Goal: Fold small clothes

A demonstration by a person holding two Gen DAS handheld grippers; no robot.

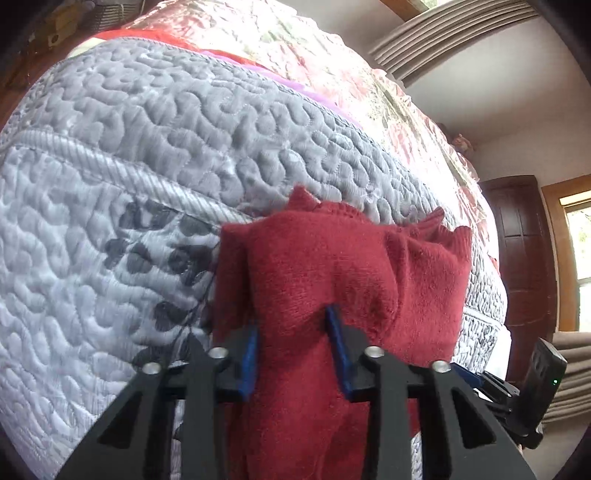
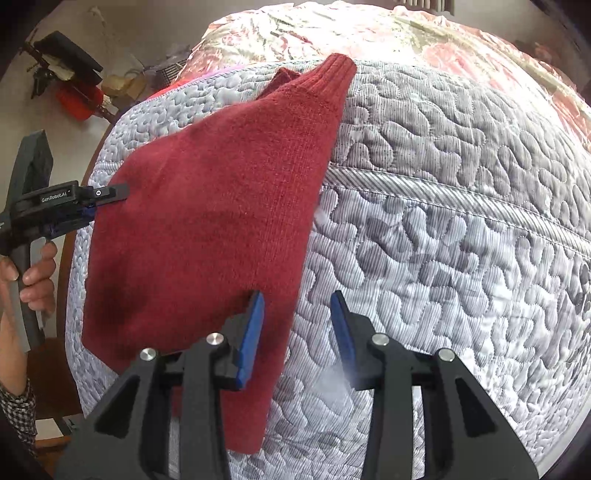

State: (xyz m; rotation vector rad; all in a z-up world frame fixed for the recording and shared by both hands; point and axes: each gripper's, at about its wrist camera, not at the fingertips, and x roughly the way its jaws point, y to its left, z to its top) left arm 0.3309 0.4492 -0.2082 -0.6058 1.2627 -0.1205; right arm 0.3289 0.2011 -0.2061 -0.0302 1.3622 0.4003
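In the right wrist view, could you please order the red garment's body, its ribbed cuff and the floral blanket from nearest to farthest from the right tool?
1. Garment body, at the tool's left finger.
2. Ribbed cuff, up ahead.
3. Floral blanket, beyond the quilt.

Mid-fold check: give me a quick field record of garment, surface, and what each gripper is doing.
garment: red knit garment, partly spread, cuffed end pointing away
surface: grey quilted mattress
left gripper: closed on a bunch of the red knit at its edge
right gripper: open, empty, over the garment's near right edge
background: floral bedcover beyond the mattress
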